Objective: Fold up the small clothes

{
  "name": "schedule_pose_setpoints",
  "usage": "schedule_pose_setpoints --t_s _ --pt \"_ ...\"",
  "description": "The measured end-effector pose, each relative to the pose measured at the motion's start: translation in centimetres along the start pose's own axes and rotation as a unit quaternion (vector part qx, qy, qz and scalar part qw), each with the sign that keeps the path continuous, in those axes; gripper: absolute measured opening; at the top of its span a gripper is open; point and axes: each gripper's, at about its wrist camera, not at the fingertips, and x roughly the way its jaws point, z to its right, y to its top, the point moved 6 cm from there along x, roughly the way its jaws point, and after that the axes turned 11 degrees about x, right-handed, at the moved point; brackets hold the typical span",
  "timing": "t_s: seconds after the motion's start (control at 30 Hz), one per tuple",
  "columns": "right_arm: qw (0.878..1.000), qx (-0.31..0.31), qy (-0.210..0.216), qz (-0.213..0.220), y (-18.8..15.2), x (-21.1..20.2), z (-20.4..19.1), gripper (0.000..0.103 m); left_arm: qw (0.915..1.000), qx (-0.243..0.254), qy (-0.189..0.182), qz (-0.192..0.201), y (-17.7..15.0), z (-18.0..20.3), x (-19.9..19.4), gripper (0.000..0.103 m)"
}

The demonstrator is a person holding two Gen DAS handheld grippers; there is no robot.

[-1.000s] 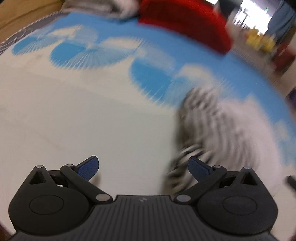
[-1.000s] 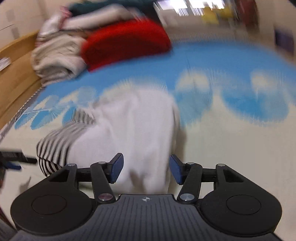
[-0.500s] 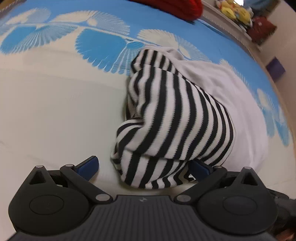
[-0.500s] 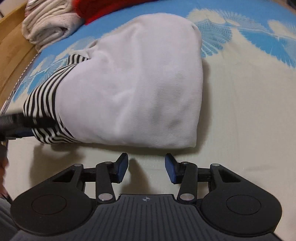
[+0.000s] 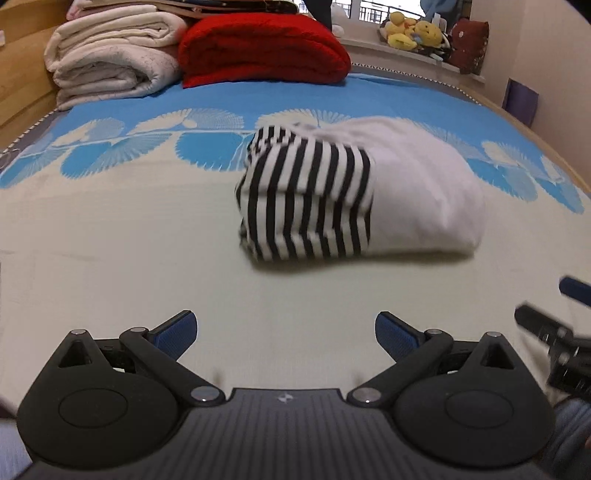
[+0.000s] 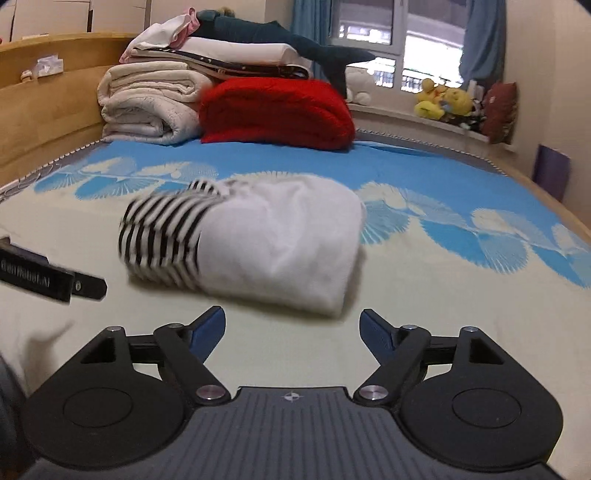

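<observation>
A small folded garment (image 5: 417, 199), white with a black-and-white striped part (image 5: 306, 199), lies as a bundle on the bed cover. My left gripper (image 5: 286, 328) is open and stands back from it, over bare cream cover, holding nothing. In the right wrist view the garment (image 6: 280, 240) lies just beyond my right gripper (image 6: 291, 326). Its jaws are opening, with nothing between them. The left gripper's black body (image 6: 51, 280) shows at the left edge of that view. The right gripper (image 5: 554, 332) appears blurred at the right edge of the left wrist view.
Folded cream blankets (image 5: 107, 62) and a red blanket (image 5: 262, 48) are stacked at the head of the bed against a wooden headboard (image 6: 44, 74). Plush toys (image 5: 413, 31) sit on the window sill. The bed's right edge (image 6: 554, 206) runs close to the wall.
Both grippers have drawn back from the garment, which now lies farther ahead. The striped end no longer sits between the left fingers. The right jaws stand wider apart.
</observation>
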Motion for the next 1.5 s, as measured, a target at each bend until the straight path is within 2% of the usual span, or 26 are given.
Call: schedule_pose_setpoints --t_s 0.07,0.13,0.27,0.37,0.47,0.8,1.5 --pt "1.0 0.003 -0.015 -0.018 -1.8 -0.5 -0.1 0.081 0.9997 0.012 0.016 0.01 -1.1 0.7 -0.6 0.103" --pt "0.999 0.025 -0.008 -0.022 -2.6 -0.8 -0.4 0.081 0.9989 0.031 0.027 0.02 -1.5 1.2 -0.9 0.103" --pt "1.0 0.014 -0.002 0.022 -3.0 -2.1 -1.3 0.081 0.9972 0.044 0.044 0.04 -2.0 1.6 -2.0 0.103" --pt "1.0 0.01 -0.008 0.028 -3.3 -2.3 -1.3 0.081 0.9986 0.03 0.023 0.037 -2.4 1.6 -2.3 0.103" --pt "0.999 0.024 -0.015 0.03 -3.3 -2.5 -1.0 0.081 0.9988 0.021 0.017 0.041 -2.7 1.6 -2.8 0.103" --pt "0.999 0.002 -0.023 0.026 -4.1 -2.4 -1.6 0.081 0.9981 0.036 0.024 0.043 -3.2 1.9 -2.9 0.103" --pt "0.999 0.002 -0.027 0.024 -4.2 -2.1 -1.5 0.081 0.9976 0.049 0.031 0.038 -3.2 2.1 -2.5 0.103"
